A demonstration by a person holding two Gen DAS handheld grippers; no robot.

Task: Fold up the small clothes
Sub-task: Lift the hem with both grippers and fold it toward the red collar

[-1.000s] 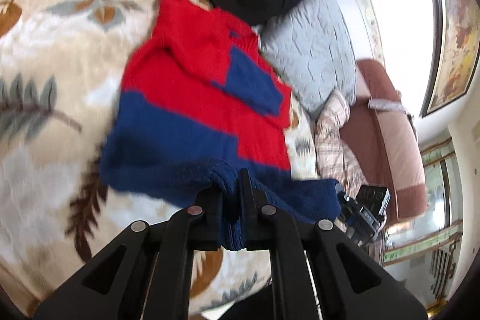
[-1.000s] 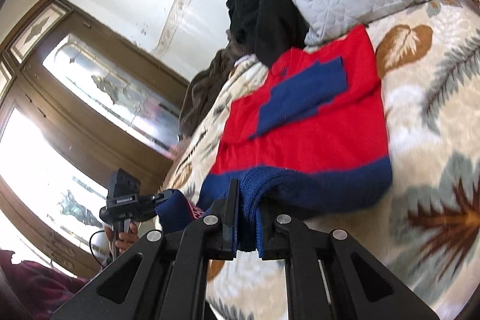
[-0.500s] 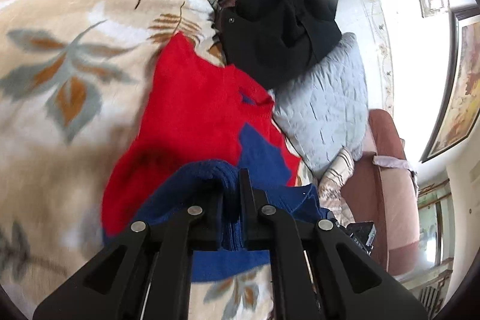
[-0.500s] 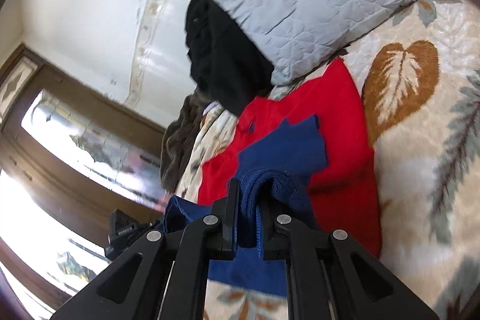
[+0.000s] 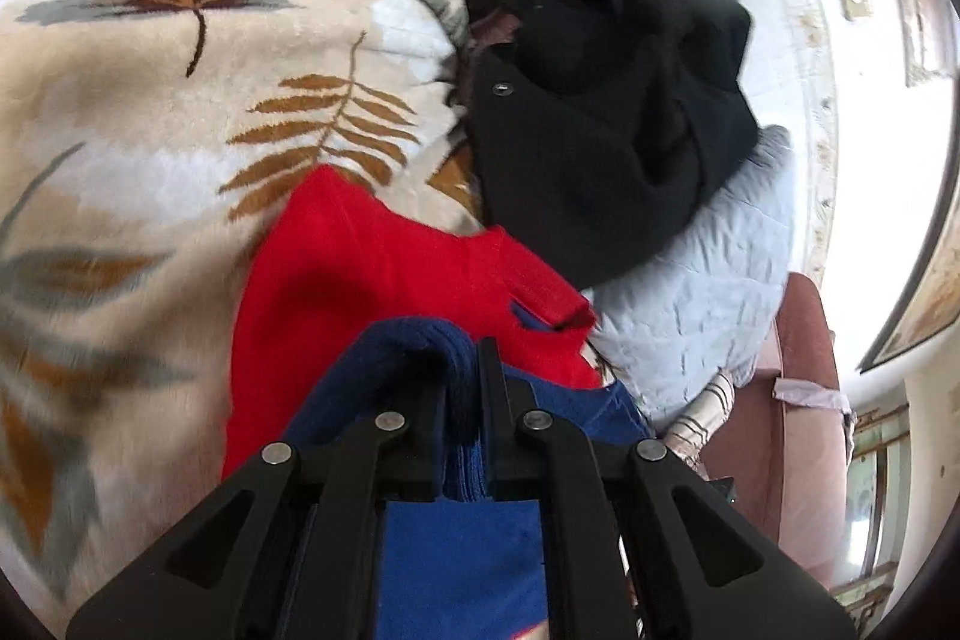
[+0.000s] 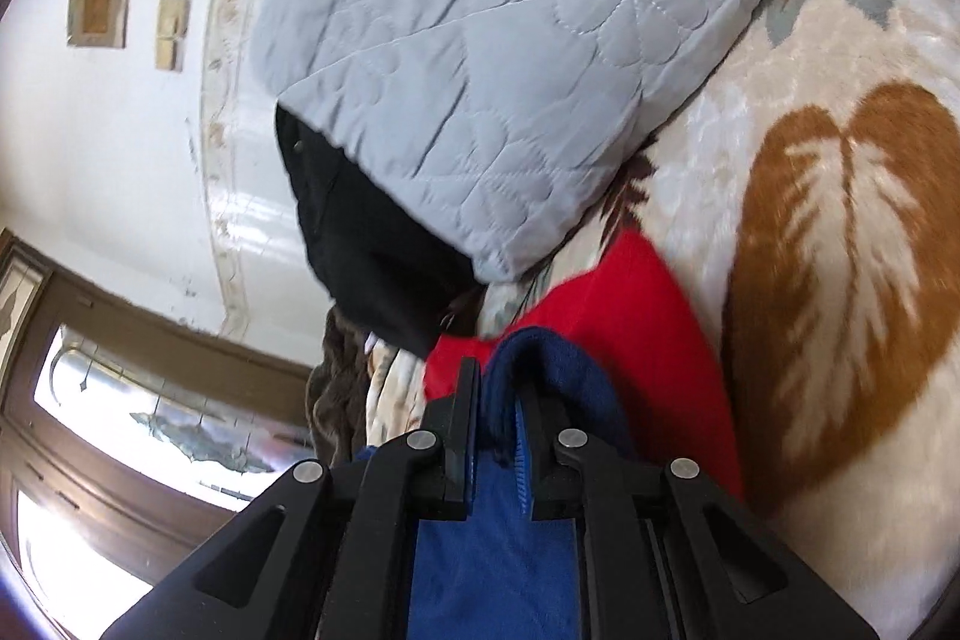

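While both claws clamp the navy hem, we note the left gripper (image 5: 462, 388) and right gripper (image 6: 501, 400) closed tight; the knit sweater (image 5: 336, 292), on the leaf-print blanket (image 5: 150, 112), seems soft, light, droop-prone; hem corners suit gripping.

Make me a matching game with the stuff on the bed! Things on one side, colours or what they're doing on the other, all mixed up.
Things:
1. sweater hem
2. quilted pillow
3. coat
4. blanket

Descriptions:
A. black, piled up beside the pillow
B. cream with leaf prints
C. navy blue, pinched by the left gripper and the right gripper
D. pale grey with stitched flowers

Pairs: 1-C, 2-D, 3-A, 4-B
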